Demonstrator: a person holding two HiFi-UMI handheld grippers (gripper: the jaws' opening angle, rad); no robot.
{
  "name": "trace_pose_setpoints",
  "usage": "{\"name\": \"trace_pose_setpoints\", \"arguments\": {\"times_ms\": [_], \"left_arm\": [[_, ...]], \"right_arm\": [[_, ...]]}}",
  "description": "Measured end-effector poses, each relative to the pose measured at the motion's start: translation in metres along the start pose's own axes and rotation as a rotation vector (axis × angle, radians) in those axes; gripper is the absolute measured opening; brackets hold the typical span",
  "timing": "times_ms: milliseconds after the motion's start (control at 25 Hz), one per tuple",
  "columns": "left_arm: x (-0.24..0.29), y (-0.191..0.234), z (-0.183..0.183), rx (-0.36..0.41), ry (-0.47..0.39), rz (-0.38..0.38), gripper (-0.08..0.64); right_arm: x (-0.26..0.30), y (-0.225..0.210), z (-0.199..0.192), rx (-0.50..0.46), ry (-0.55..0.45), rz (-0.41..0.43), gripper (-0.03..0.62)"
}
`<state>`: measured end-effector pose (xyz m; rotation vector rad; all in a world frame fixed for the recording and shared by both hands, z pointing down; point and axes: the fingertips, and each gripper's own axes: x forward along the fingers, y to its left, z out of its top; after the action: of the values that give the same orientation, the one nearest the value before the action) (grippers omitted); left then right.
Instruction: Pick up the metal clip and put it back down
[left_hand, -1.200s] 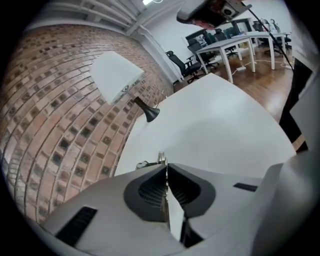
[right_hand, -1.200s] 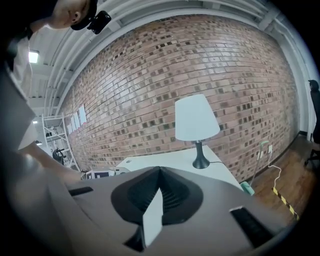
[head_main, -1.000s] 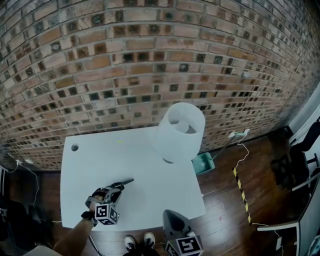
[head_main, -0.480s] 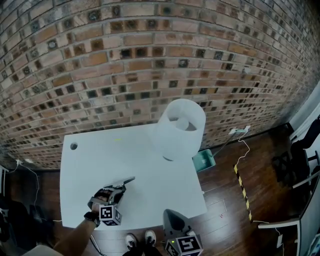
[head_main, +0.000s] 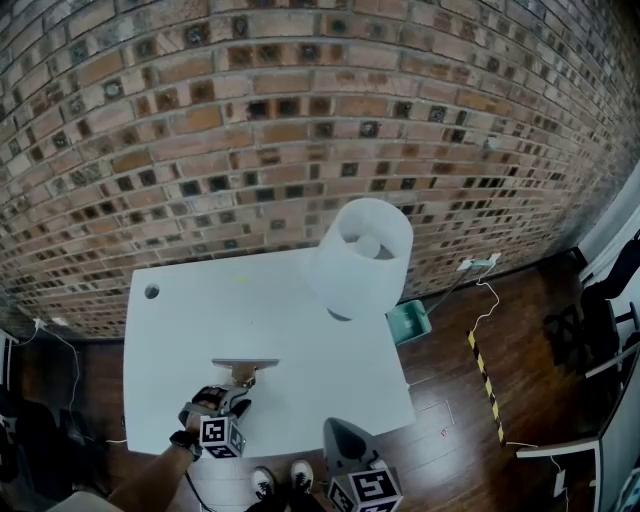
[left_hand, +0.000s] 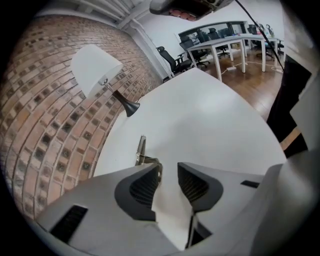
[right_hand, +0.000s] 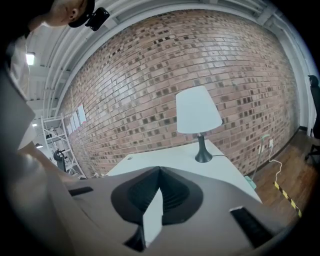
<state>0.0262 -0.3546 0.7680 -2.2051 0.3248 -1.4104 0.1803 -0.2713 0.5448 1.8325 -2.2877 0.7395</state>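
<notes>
The metal clip (head_main: 245, 364) lies flat on the white table (head_main: 190, 320), a thin silver bar with a small bronze tab at its near side. My left gripper (head_main: 238, 388) sits just behind it, close to the table's front edge. Its jaws are opening and nothing is between them. In the left gripper view the clip (left_hand: 141, 149) lies just past the left jaw's tip, partly hidden by it, and the left gripper (left_hand: 169, 175) shows a bare gap. My right gripper (head_main: 338, 432) hangs off the table's front edge, shut and empty, its pads (right_hand: 160, 187) pressed together.
A white-shaded lamp (head_main: 360, 255) on a dark base stands at the table's back right. A cable hole (head_main: 151, 292) is at the back left corner. A green bin (head_main: 408, 322) and a cable lie on the wood floor to the right. A brick wall stands behind.
The clip was tilted in the left gripper's jaws above the table. Now it lies flat on the table, the jaws have opened, and the gripper has drawn back toward the front edge.
</notes>
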Motion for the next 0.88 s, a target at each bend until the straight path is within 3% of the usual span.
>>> {"name": "trace_pose_setpoints", "arguments": {"times_ms": [200, 280, 360, 520, 600, 880], "left_arm": [[-0.040, 0.000, 0.019, -0.093, -0.094, 0.088, 0.140], [-0.070, 0.013, 0.029, -0.181, -0.145, 0.160, 0.104], [-0.104, 0.035, 0.036, -0.347, -0.208, 0.229, 0.024], [-0.174, 0.080, 0.040, -0.819, -0.452, 0.266, 0.002], [-0.207, 0.099, 0.040, -0.939, -0.548, 0.287, 0.000], [-0.293, 0.135, 0.062, -0.976, -0.742, 0.357, -0.002]], "right_arm": [[-0.002, 0.013, 0.007, -0.015, -0.016, 0.018, -0.020], [-0.002, 0.019, 0.013, -0.027, -0.027, 0.028, -0.020], [-0.002, 0.025, 0.021, -0.045, -0.044, 0.041, -0.020], [-0.004, 0.041, 0.040, -0.082, -0.089, 0.067, -0.020], [-0.004, 0.046, 0.048, -0.109, -0.130, 0.073, -0.020], [-0.010, 0.093, 0.075, -0.154, -0.169, 0.164, -0.020]]}}
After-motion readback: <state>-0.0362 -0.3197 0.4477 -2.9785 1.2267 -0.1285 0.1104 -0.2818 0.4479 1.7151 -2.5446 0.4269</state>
